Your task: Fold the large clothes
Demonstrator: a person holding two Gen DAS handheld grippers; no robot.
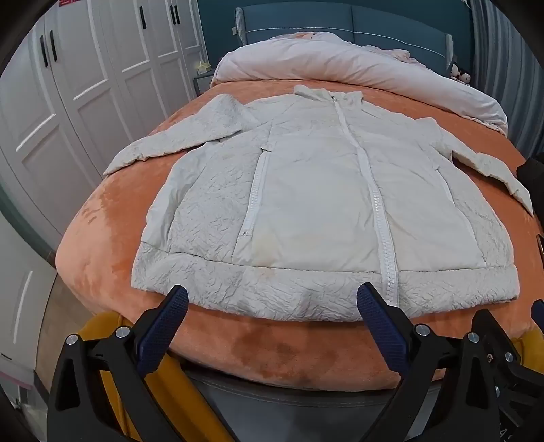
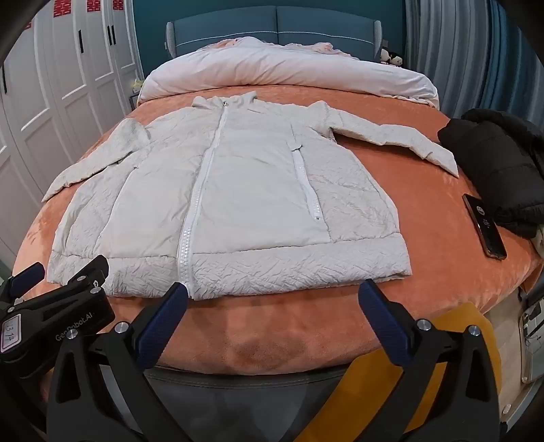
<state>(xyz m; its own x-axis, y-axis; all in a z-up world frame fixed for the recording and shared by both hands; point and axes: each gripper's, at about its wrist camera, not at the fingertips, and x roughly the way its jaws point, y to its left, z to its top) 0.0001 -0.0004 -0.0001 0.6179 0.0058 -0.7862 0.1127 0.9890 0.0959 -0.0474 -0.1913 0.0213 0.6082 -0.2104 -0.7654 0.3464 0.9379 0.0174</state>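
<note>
Orange bed point(image 1: 102, 238), white jacket point(image 1: 316, 204) spread flat, left gripper point(image 1: 272, 306) and right gripper point(image 2: 273, 299) wide, holding nothing

Both wrist views looked down from near the bed's point(image 1: 102, 238) foot toward its headboard point(image 2: 278, 30), sharing the spread white jacket point(image 1: 323, 204).

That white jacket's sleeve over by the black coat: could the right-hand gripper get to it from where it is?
Probably yes. The right gripper is open and empty, and the sleeve lies flat on the orange blanket, its cuff apparently just short of the black coat. Only bare blanket lies between.
</note>
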